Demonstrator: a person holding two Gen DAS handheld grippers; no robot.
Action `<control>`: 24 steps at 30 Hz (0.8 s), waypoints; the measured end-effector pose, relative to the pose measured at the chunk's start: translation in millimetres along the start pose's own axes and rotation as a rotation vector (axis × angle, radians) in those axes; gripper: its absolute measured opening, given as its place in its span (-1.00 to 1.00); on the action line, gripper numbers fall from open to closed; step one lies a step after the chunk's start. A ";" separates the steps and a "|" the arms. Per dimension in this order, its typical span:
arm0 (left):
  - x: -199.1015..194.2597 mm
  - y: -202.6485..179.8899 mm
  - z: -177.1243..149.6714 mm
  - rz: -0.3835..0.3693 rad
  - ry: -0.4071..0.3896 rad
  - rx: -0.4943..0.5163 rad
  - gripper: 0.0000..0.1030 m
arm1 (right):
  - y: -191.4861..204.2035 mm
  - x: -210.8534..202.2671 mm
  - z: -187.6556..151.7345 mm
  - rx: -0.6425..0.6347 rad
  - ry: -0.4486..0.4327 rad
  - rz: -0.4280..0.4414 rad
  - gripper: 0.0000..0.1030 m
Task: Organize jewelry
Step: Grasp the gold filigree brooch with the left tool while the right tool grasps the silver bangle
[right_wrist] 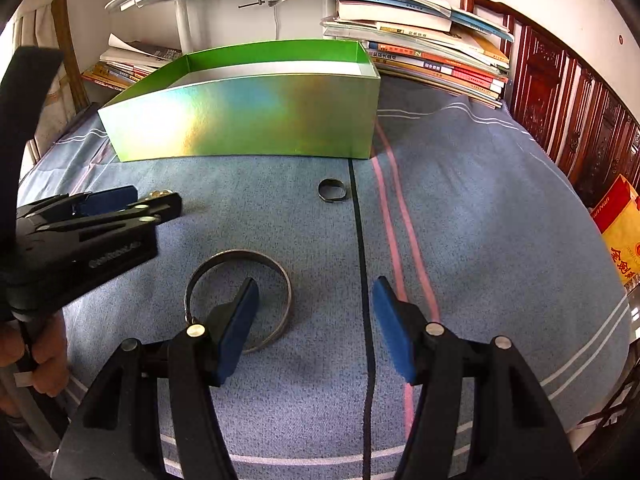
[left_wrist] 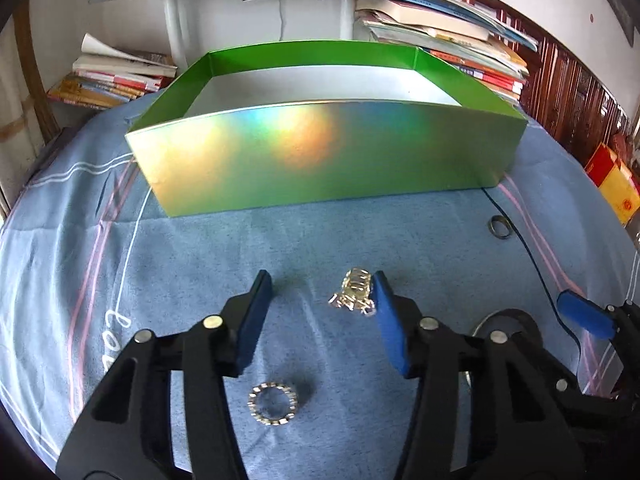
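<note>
A shiny green open box (left_wrist: 320, 156) stands on the blue cloth, also in the right wrist view (right_wrist: 248, 120). My left gripper (left_wrist: 322, 292) is open, low over the cloth; a small pile of silver chain (left_wrist: 354, 292) lies just inside its right finger. A studded silver ring (left_wrist: 273, 403) lies nearer, between its arms. A dark ring (left_wrist: 500, 227) lies to the right; it also shows in the right wrist view (right_wrist: 332, 190). My right gripper (right_wrist: 314, 300) is open and empty; a metal bangle (right_wrist: 240, 300) lies around its left fingertip. The left gripper (right_wrist: 120, 202) shows at left.
Stacks of books (left_wrist: 448, 44) stand behind the box on the right, and more books (left_wrist: 116, 76) on the left. A white stand (left_wrist: 176, 28) rises behind the box. A red and yellow packet (right_wrist: 620, 232) lies at the right edge. Dark wooden panels (right_wrist: 560, 92) line the right.
</note>
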State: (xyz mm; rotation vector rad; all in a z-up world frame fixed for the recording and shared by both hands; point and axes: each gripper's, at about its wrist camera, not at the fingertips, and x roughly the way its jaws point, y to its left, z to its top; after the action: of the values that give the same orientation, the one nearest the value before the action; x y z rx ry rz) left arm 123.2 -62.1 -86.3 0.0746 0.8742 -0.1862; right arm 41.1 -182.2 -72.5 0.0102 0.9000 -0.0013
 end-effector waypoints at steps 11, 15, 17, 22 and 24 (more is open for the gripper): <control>-22.5 43.2 -26.7 0.054 -0.022 -0.046 0.03 | 0.4 3.2 3.2 0.027 -0.009 -0.001 0.15; -24.2 47.3 -28.6 0.062 -0.031 -0.065 0.06 | 6.1 4.1 3.8 0.008 -0.023 -0.012 -0.03; -23.0 45.0 -28.0 0.077 -0.025 -0.056 0.23 | 8.7 4.6 4.4 -0.004 -0.028 -0.014 -0.08; -21.7 48.3 -27.2 0.095 -0.007 -0.080 0.44 | 9.3 7.1 7.5 -0.001 -0.033 0.008 -0.39; -22.1 47.7 -27.7 0.098 -0.008 -0.080 0.44 | 8.7 9.8 10.8 0.004 -0.037 0.010 -0.59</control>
State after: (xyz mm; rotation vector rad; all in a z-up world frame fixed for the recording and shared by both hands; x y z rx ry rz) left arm 97.7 -8.4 -87.5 0.0423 0.8673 -0.0599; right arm 55.7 -173.6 -73.4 0.0182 0.8629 0.0066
